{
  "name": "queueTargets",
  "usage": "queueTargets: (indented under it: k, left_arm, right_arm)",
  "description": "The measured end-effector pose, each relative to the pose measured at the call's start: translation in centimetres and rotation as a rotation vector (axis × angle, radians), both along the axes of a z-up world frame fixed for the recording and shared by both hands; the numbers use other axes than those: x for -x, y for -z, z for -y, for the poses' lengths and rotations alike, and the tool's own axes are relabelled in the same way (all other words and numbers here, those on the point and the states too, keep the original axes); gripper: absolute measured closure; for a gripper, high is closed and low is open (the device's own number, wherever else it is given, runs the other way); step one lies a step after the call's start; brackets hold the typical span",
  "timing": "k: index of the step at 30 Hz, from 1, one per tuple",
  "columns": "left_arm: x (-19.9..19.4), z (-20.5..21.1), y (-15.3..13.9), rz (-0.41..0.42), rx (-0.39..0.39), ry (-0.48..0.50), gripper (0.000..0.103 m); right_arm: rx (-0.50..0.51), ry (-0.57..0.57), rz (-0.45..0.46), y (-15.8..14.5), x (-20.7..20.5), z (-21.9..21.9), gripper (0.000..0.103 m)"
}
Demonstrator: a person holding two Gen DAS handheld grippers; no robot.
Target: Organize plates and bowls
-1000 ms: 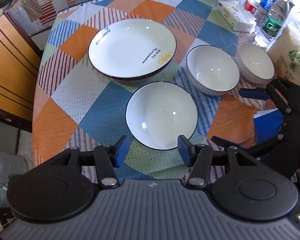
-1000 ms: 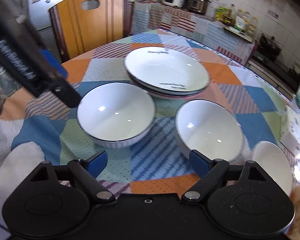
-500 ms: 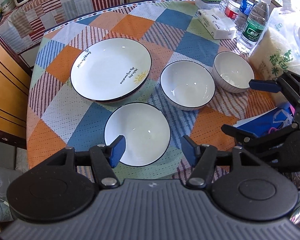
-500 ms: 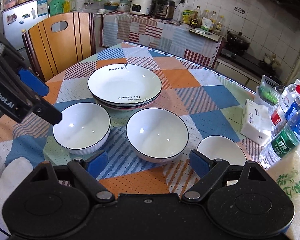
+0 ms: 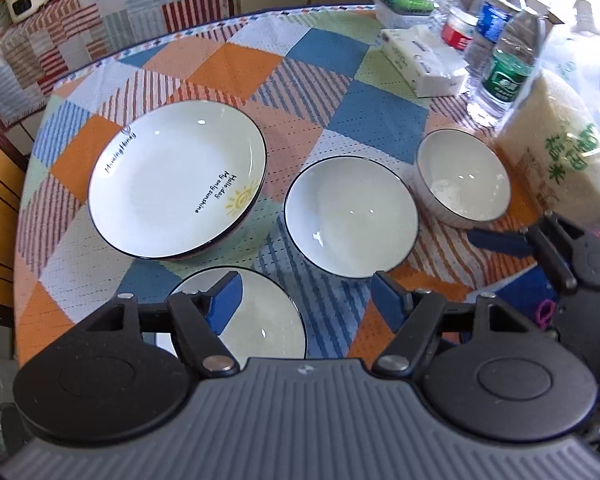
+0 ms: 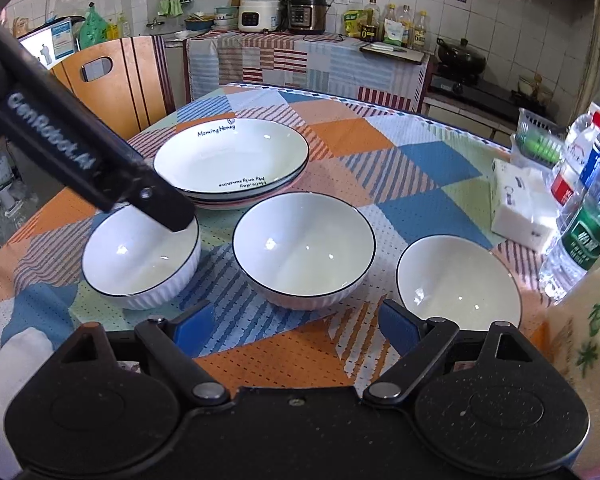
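- The counter (image 5: 380,120), under a patchwork cloth, carries everything: one stack of plates and three bowls set out apart.
- The stack of plates (image 5: 176,180) lies at the far left of the crockery, already nested; I judge the plates are done and the bowls are the work left.
- The middle bowl (image 6: 304,252) stands between the other two, touching neither.
- The left bowl (image 6: 136,264) sits nearest my left fingers (image 5: 304,300), which hang over its rim; they are opening with nothing gripped, one pad above the bowl's inside.
- The right bowl (image 6: 458,280) lies beside a rice bag (image 5: 564,160) and water bottles (image 5: 504,64); my right fingers (image 6: 296,326) are spread wide and empty, just short of it.
- Step in hand, as I judge it: approaching a bowl to nest it. Next I must lower one finger inside a rim, one outside, and pinch firmly, since glazed walls may slip.
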State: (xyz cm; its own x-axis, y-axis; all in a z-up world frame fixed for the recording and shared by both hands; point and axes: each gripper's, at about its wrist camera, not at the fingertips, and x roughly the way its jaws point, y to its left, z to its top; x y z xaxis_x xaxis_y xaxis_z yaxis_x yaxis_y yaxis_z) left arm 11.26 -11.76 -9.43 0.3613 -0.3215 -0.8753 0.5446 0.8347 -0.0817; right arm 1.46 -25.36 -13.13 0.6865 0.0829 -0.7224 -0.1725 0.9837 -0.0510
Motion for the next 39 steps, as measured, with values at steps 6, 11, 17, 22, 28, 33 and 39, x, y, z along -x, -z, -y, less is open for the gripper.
queueTargets:
  k: [6,11,17,22,28,33,39]
  left_arm:
    - [-2.7,1.5,3.0,-0.066,0.033,-0.007,0.033]
    - [-3.4,3.2,4.1,-0.035,-0.028,0.011,0.033]
    - [-4.4,4.2,5.1,-0.031,-0.063,0.030,0.037]
    - [-5.2,4.7,6.1,-0.039,-0.071,0.040,0.060]
    - [-5.6,4.7,7.9,-0.038,-0.098,0.023,0.085]
    - [-5.3,4.3,8.2,-0.039,-0.095,0.010,0.090]
    - [-5.2,3.9,8.2,-0.061,-0.077,-0.016,0.090]
  right_arm:
    - [-0.011,0.026,-0.017,2.7,-1.7,-0.1,0.012]
    - [-0.003,0.032,-0.030,4.1,-2.8,-0.5,0.012]
    - [-0.033,0.052,-0.034,5.4,-4.3,-0.4,0.012]
    - [-0.070,0.073,-0.016,6.2,-5.2,-0.1,0.012]
    - [-0.012,0.071,0.002,6.9,-5.4,-1.0,0.011]
    - [-0.018,0.093,0.019,6.9,-5.5,-0.9,0.010]
    - [0.028,0.113,0.053,7.6,-6.1,-1.4,0.010]
